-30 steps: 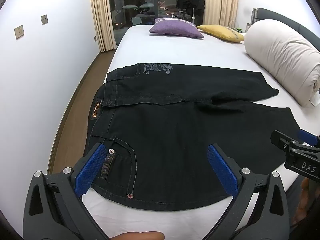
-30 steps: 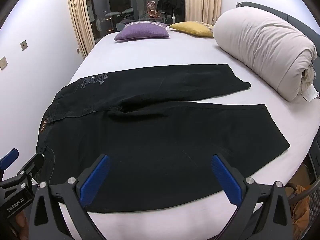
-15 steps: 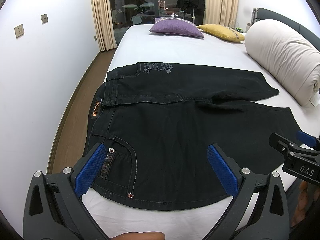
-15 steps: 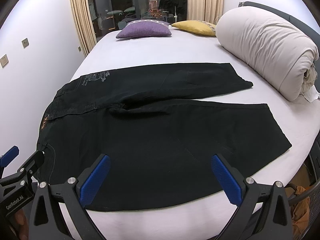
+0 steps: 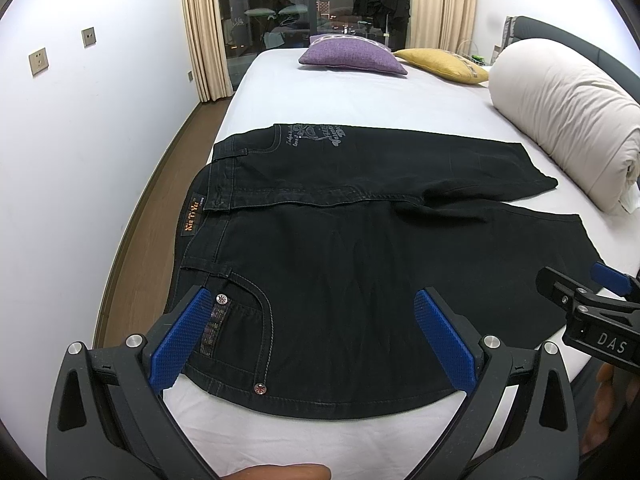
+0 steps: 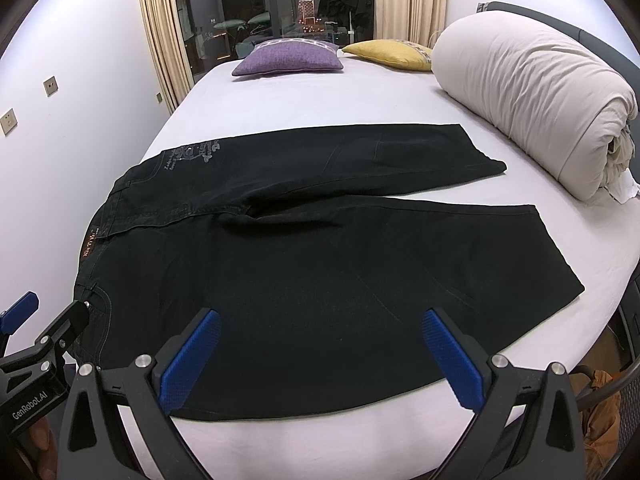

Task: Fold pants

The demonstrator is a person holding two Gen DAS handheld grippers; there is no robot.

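Note:
Black pants (image 5: 360, 248) (image 6: 320, 248) lie spread flat on the white bed (image 5: 360, 108), waistband at the left, both legs reaching right and slightly apart. My left gripper (image 5: 312, 332) hovers open above the near hip pocket (image 5: 240, 332), holding nothing. My right gripper (image 6: 320, 352) hangs open above the near leg's lower edge, also holding nothing. Each gripper shows at the edge of the other's view: the right one (image 5: 588, 308) and the left one (image 6: 36, 340).
A rolled cream duvet (image 6: 532, 92) lies along the bed's right side. A purple cushion (image 6: 288, 60) and a yellow cushion (image 6: 388, 54) sit at the far end. White wall (image 5: 100, 140) and wooden floor (image 5: 136, 248) run along the left. A basket (image 6: 612, 404) stands lower right.
Both grippers have drawn back and risen slightly, so the pants sit a little lower in view. Both stay open; the pants have not moved.

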